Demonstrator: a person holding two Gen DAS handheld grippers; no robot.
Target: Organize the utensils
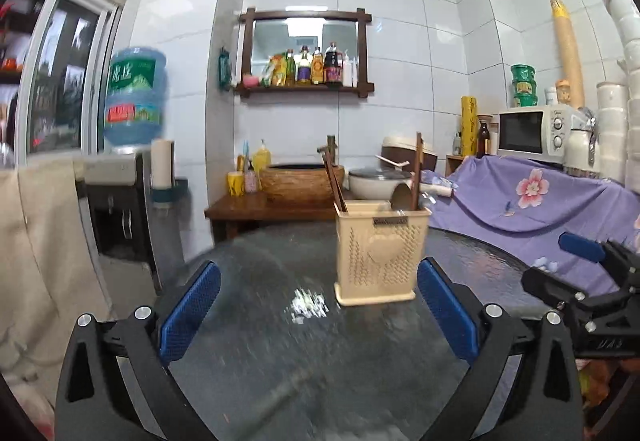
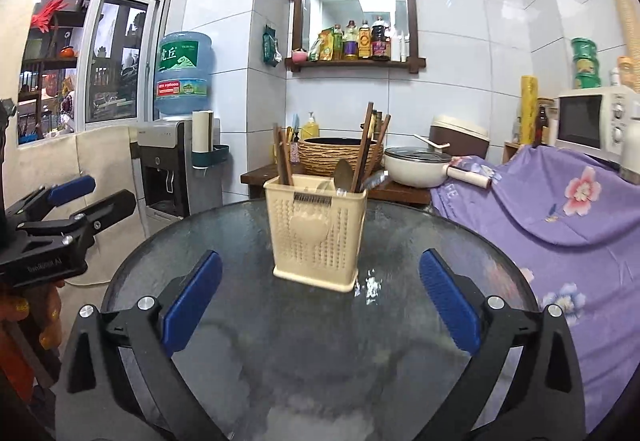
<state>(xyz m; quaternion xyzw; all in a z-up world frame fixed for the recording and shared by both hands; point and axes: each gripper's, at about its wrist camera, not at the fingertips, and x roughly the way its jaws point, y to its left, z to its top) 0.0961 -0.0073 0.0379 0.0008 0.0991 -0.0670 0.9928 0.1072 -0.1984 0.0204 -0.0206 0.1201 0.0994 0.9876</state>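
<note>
1. Utensil caddy (image 2: 318,231): cream perforated plastic, upright on the round glass table (image 2: 248,341), towards its far side. Nothing else lies on the glass that I can see.
2. Contents: chopsticks (image 2: 282,157) stand in the left compartment. More chopsticks plus a metal spoon (image 2: 343,173) lean in the right one. All long axes near vertical, handles up. Looks loaded already, so I judge sorting is done or nearly so.
3. Key relation: the caddy sits straight ahead and beyond both tools, touching neither. In the right wrist view it's centred between the fingers. In the left wrist view it's right of centre, close to the right finger.
4. Right gripper (image 2: 320,301): jaws spread wide, nothing between the pads.
5. Left gripper (image 1: 318,305): also spread wide, empty. It shows at the left edge of the right view too.
6. Which is nearer: about equal, I can't split them. The right gripper is better lined up with the caddy.
7. Any pull on a utensil would go straight up along its axis. A side grab risks tipping the light caddy.
</note>
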